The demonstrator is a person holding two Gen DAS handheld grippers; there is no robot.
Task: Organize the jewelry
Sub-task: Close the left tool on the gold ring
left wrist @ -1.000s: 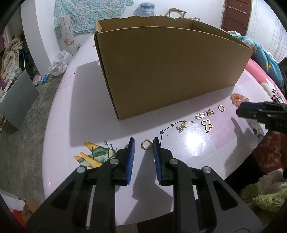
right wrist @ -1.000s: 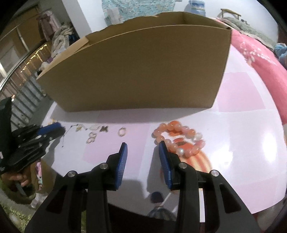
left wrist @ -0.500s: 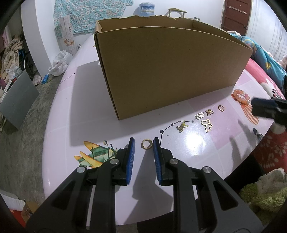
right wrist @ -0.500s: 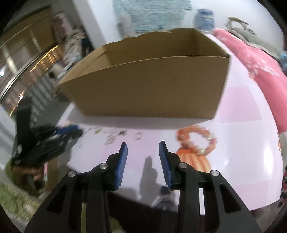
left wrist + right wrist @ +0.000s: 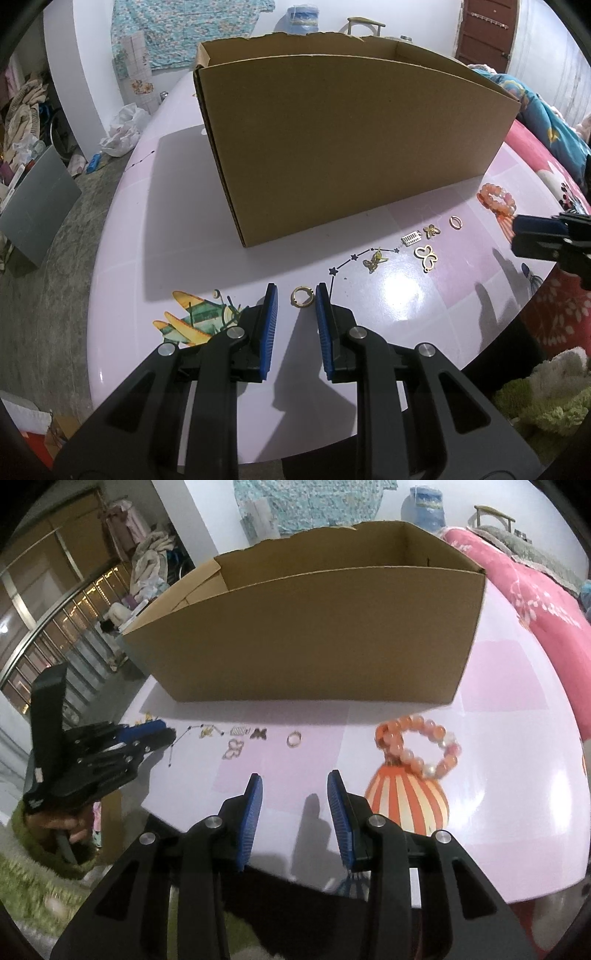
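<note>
Now, left gripper (image 5: 295, 295) parted around gold ring (image 5: 302, 296), right gripper (image 5: 294, 788) open — empty

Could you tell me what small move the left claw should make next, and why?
Probably close the left claw on the gold ring. The ring lies flat on the table right between the two blue pads, which stand apart and do not yet press it. The cardboard box behind stands open to receive it.
</note>
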